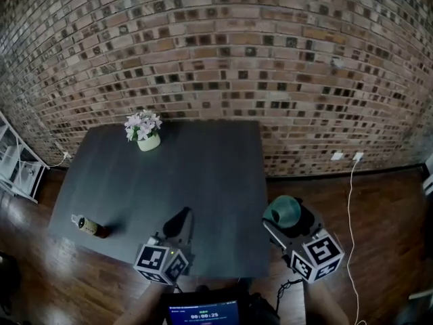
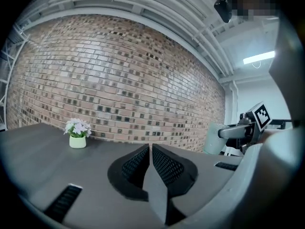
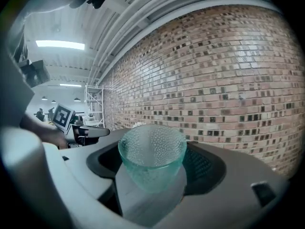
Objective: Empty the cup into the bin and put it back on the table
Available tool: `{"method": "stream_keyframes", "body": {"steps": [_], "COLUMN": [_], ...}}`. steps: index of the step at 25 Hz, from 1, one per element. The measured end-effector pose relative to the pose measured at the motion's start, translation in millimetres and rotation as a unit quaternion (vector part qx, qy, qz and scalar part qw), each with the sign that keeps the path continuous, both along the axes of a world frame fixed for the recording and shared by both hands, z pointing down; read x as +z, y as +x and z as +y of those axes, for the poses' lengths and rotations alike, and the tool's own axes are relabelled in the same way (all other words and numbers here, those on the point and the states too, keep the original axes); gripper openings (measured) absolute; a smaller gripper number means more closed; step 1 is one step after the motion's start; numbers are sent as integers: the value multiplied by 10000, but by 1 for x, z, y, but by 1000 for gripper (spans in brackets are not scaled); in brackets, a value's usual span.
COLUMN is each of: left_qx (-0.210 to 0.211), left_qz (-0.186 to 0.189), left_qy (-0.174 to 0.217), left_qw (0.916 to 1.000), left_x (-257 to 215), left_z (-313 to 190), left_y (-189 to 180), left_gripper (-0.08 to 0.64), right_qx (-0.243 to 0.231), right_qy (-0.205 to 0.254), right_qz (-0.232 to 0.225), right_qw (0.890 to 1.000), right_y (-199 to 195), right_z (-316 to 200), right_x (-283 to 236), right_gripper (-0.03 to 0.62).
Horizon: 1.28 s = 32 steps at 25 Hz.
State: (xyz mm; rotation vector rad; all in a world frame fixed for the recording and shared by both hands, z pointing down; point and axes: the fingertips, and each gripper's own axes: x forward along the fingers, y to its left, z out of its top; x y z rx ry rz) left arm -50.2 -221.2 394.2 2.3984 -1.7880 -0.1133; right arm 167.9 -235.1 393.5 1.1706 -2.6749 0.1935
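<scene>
A teal dimpled glass cup [image 3: 152,157] stands upright between the jaws of my right gripper [image 3: 153,149], which is shut on it. I see nothing inside the cup. In the head view the cup [image 1: 284,210] and right gripper [image 1: 287,215] hang just off the right edge of the dark table [image 1: 203,181], over the wooden floor. My left gripper [image 1: 181,222] hovers over the table's front edge, its jaws shut with nothing between them [image 2: 150,149]. From the left gripper view the cup [image 2: 214,138] shows at the right. No bin is in view.
A small pot of white flowers [image 1: 143,133] stands at the table's back left. A brown bottle [image 1: 89,225] lies near the front left corner. A brick wall [image 1: 223,53] backs the table. A white cable [image 1: 350,202] runs down the floor at right, and a white rack [image 1: 17,168] stands at left.
</scene>
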Motion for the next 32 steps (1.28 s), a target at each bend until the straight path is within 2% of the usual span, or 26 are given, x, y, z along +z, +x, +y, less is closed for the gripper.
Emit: {"method": "stream_keyframes", "body": {"steps": [9,17,21,25,32], "left_qx": [10,267,462,396,461], "left_qz": [-66,-6,-37,41,-6], "left_qy": [56,-18,-377,-309,-650], "left_qw": [10000,9996,9982,9987,9968], "left_x": [-2,15,31,52,95], "left_z": [42,67,80,87,96], "left_y": [-68,-97,-95,-90,-60], "left_gripper": [14,14,14,14,14], "right_qx": [-88,16,0,-113,-436], "right_qy": [-90,-263,-324,-489,-880], "right_qz": [234,292,410,480,537], "right_qw": [9996,9992,9986,9976,9937], "right_y": [-73,-119,-135,-139,-142], "right_z": [40,59,69,79,93], "right_x": [1,24,41,78,149], "right_gripper": [387,387,387,388,388]}}
